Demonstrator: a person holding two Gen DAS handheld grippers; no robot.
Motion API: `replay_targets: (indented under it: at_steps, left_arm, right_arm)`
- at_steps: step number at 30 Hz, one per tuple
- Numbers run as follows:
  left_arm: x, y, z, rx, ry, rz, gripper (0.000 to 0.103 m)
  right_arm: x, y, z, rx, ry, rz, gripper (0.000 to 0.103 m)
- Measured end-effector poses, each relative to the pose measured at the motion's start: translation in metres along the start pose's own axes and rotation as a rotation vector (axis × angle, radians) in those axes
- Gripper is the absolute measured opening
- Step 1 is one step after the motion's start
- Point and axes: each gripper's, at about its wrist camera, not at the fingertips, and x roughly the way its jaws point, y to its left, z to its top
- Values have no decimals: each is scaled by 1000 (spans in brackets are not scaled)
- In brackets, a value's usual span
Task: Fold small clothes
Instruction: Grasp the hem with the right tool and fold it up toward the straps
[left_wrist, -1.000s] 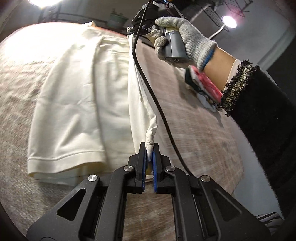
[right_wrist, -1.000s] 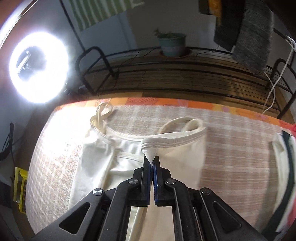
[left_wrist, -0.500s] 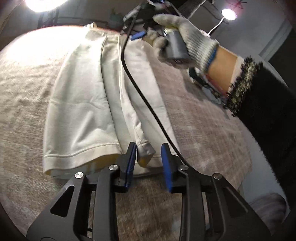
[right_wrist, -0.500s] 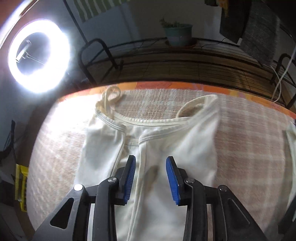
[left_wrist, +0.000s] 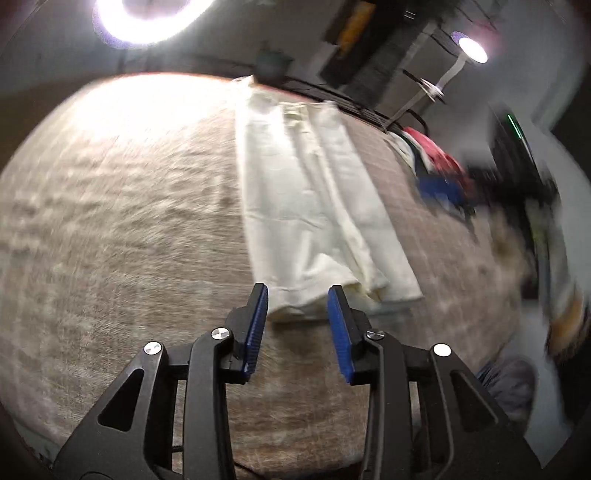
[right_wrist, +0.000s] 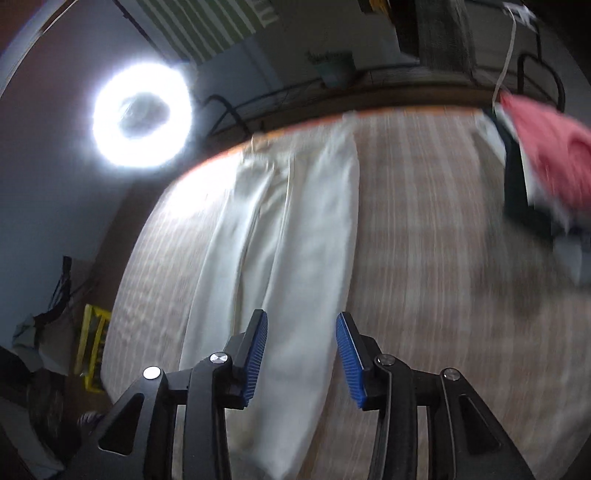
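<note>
The cream garment (left_wrist: 314, 206) is laid folded lengthwise into a narrow strip on the table (left_wrist: 122, 229). The crosswise fold is judged not yet done. Left gripper (left_wrist: 297, 306) and right gripper (right_wrist: 301, 336) are held wide, nothing gripped.

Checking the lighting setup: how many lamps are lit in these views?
2. A ring light glows beyond the table's far left edge, also seen from the right wrist. A small round lamp shines at the far right. Others may be out of view.

I see a desk (left_wrist: 110, 221) under a checked cloth; cream shorts (left_wrist: 314, 206) lie flat, clothes pile (left_wrist: 439, 166) beside.
</note>
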Motion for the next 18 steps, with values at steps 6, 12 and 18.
replay_targets:
  at_steps: [6,12,18]
  left_arm:
    - [23,29,17,-148,102,-33,41]
    - [45,39,13,-241,170,-82,41]
    - [59,31,12,-196,214,-70,6]
  right_arm:
    - [11,-14,-80,95,100,45,42]
    - [20,-23,-113,165,115,131,42]
    - [33,-16,-120,172,134,200,27]
